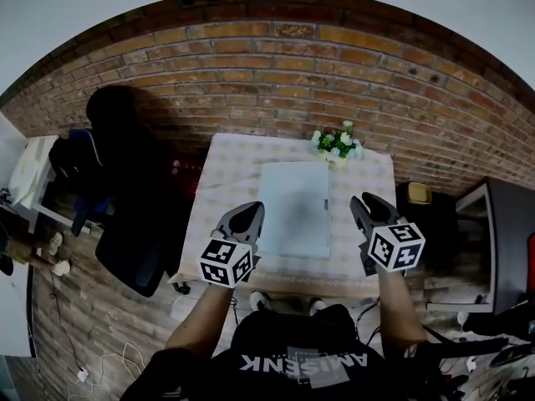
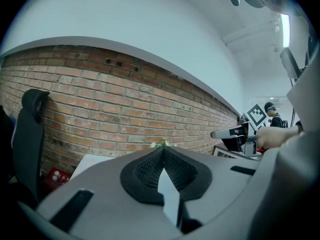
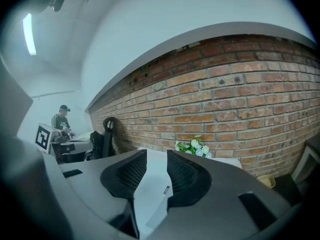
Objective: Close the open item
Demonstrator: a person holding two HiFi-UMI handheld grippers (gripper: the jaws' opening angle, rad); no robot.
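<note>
A silver-grey laptop lies flat with its lid down on the table, which has a checked cloth. My left gripper hovers at the laptop's near left corner. In the left gripper view it is shut, tips touching, with nothing between them. My right gripper hovers off the laptop's right edge. In the right gripper view it is open and empty, and the laptop's lid shows through the gap.
A small pot of white flowers stands at the table's back right corner. A brick wall runs behind. A black office chair stands left of the table, and a dark desk is on the right.
</note>
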